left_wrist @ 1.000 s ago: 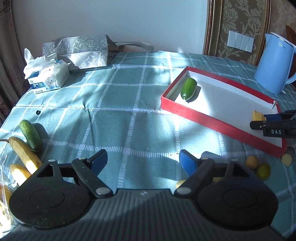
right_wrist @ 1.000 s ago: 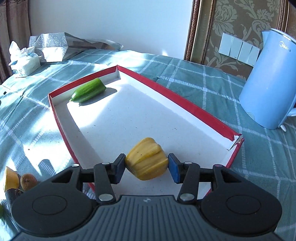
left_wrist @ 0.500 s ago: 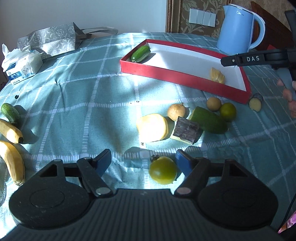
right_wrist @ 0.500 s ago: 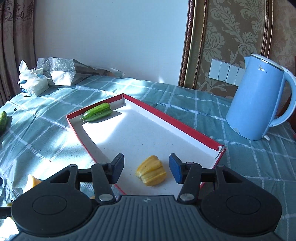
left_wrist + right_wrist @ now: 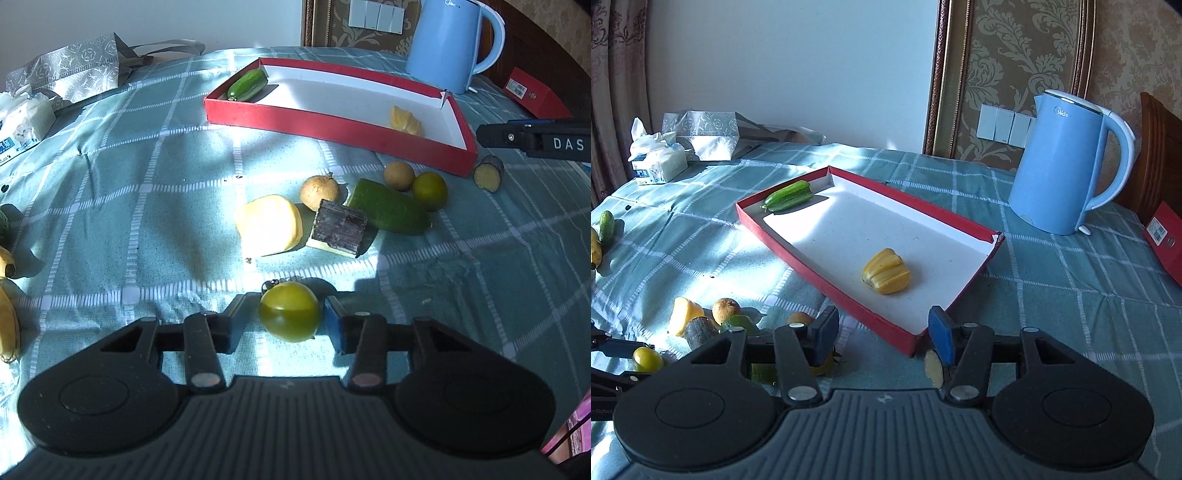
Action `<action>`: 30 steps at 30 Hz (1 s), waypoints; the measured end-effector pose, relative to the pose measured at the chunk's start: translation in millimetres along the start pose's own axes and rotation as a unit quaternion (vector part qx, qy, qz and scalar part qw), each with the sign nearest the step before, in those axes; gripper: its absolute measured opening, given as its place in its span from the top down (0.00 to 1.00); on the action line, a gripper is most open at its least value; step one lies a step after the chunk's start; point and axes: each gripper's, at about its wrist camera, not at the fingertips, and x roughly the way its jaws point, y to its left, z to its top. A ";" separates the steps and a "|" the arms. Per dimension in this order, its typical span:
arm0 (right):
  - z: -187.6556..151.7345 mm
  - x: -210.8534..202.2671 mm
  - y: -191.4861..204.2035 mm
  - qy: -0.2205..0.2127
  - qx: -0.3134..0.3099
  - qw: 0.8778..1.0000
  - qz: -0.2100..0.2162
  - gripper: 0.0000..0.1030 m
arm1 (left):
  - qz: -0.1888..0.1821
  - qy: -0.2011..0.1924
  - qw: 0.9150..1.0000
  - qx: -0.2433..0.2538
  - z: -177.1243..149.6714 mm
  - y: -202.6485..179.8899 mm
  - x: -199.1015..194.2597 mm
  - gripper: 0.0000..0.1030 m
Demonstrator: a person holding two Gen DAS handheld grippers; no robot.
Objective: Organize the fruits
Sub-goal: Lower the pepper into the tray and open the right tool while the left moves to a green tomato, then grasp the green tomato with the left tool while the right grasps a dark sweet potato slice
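Observation:
A red tray [image 5: 332, 117] [image 5: 827, 284] holds a cucumber [image 5: 246, 85] [image 5: 788, 195] at its far end and a yellow jackfruit piece [image 5: 405, 121] [image 5: 885, 271] near its near end. My left gripper [image 5: 286, 319] has its pads on both sides of a green-yellow tomato [image 5: 289, 316] [image 5: 647, 359] on the cloth. My right gripper [image 5: 882, 332] is open and empty, raised above the tray's near corner. Loose fruit lies on the cloth: a yellow chunk [image 5: 269, 225], a dark-skinned block [image 5: 339, 228], a green piece [image 5: 388, 211], two brown round fruits [image 5: 319, 189] and a lime [image 5: 429, 190].
A blue kettle [image 5: 1067, 166] stands behind the tray. A tissue pack [image 5: 657, 166] and a silver bag [image 5: 701, 134] sit at the far left. Bananas [image 5: 7, 317] and a small cucumber [image 5: 606, 226] lie at the left edge. A red box [image 5: 1165, 236] lies far right.
My right gripper let go of the jackfruit piece in the tray and pulled back and up. My left gripper swung over to the loose fruit and closed in around the tomato.

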 end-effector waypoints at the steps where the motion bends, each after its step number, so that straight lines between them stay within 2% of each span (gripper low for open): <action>1: -0.6 -1.4 -0.3 0.000 0.001 1.000 -0.001 0.49 | 0.000 -0.001 1.000 0.001 -0.3 -0.3 -0.4 0.62; 5: -6.3 -5.6 -0.9 0.001 0.008 1.000 -0.007 0.49 | -0.004 -0.006 1.000 0.001 -1.0 -0.4 0.0 0.70; 14: -19.2 -3.7 -9.5 0.020 0.014 0.999 -0.023 0.49 | -0.006 -0.016 1.000 -0.007 -0.3 -0.7 -8.0 0.70; 23: -24.5 4.1 -20.4 0.031 0.025 0.999 -0.035 0.49 | -0.006 -0.046 0.999 -0.016 26.9 6.3 -20.5 0.70; 30: -23.5 26.3 -28.9 0.040 -0.005 0.998 -0.053 0.49 | -0.011 -0.042 0.999 -0.012 33.5 1.1 -17.2 0.70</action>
